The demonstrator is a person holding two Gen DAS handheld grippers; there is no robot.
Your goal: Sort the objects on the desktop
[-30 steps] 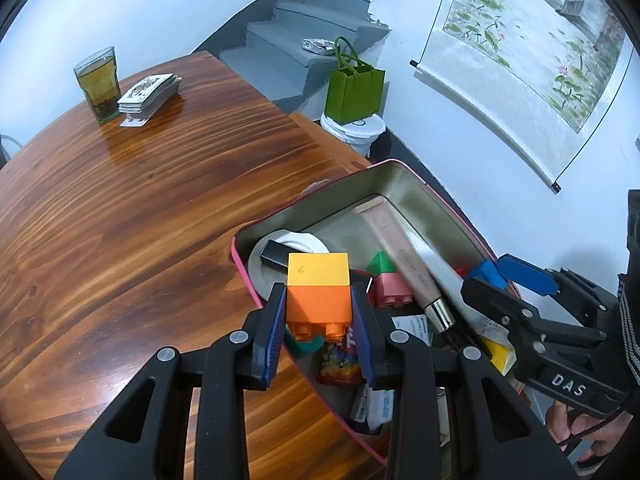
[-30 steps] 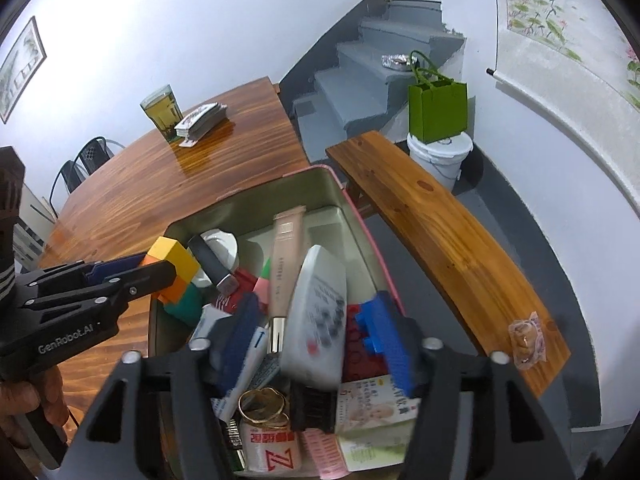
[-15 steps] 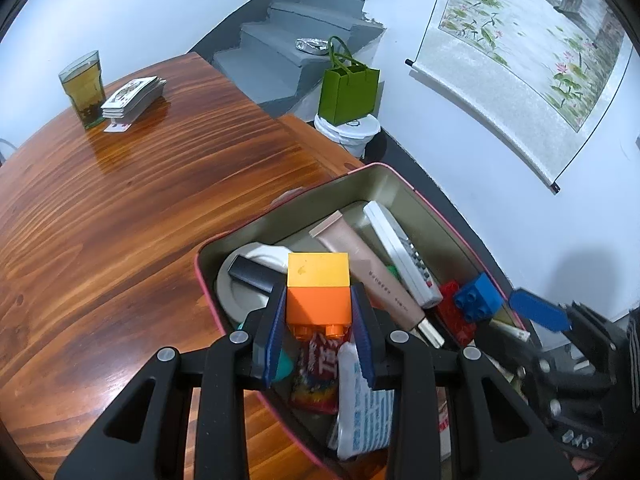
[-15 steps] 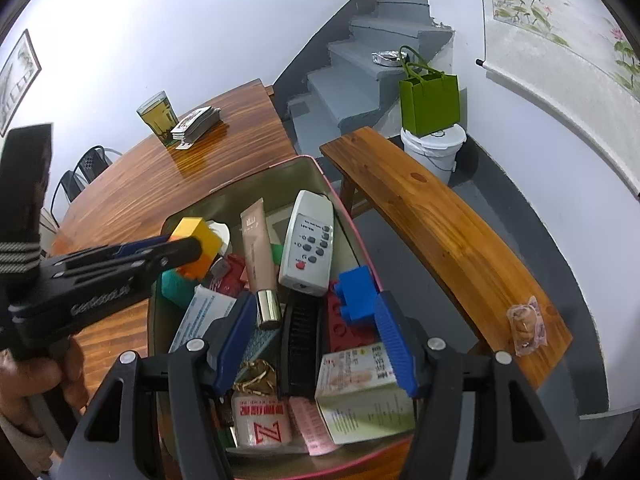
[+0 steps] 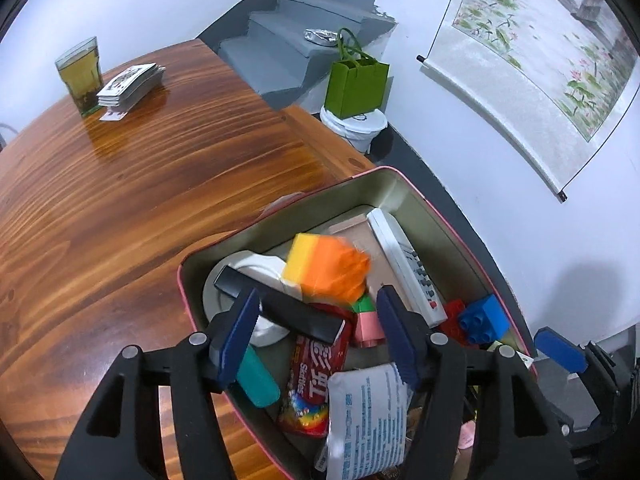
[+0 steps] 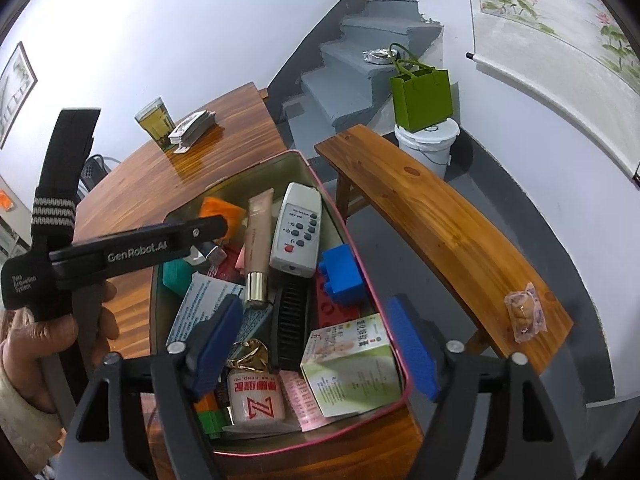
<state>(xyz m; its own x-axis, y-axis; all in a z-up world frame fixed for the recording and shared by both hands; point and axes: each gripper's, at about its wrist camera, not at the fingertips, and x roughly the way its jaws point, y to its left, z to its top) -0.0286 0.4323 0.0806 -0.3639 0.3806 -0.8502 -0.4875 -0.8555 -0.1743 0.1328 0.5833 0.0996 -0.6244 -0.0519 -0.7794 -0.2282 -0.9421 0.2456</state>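
Note:
An orange-and-yellow block point(image 5: 326, 268) lies blurred and tilted among the clutter in the pink-rimmed tin point(image 5: 394, 178), free of my left gripper point(image 5: 318, 320). That gripper's jaws are opening, with nothing pressed between the blue pads. From the right wrist the same block point(image 6: 218, 210) shows just past the left gripper's black finger point(image 6: 160, 244). My right gripper point(image 6: 312, 320) hovers over the near end of the tin point(image 6: 304, 156); its jaws are opening too, and they hold nothing. A white remote point(image 6: 298, 230), a blue brick point(image 6: 340, 274) and a cream tube point(image 6: 258, 240) lie inside.
The tin sits at the corner of a wooden table point(image 5: 120, 200). A glass of tea point(image 5: 80, 76) and a deck of cards point(image 5: 130, 84) stand at the far end. A wooden bench point(image 6: 440, 220) with a snack packet point(image 6: 524, 314) runs alongside; beyond it, a green bag point(image 6: 422, 98).
The left gripper has let go of the orange-and-yellow block, which has tipped down into the tin. The right gripper's jaws stand wider than before. Both views have shifted along the tin.

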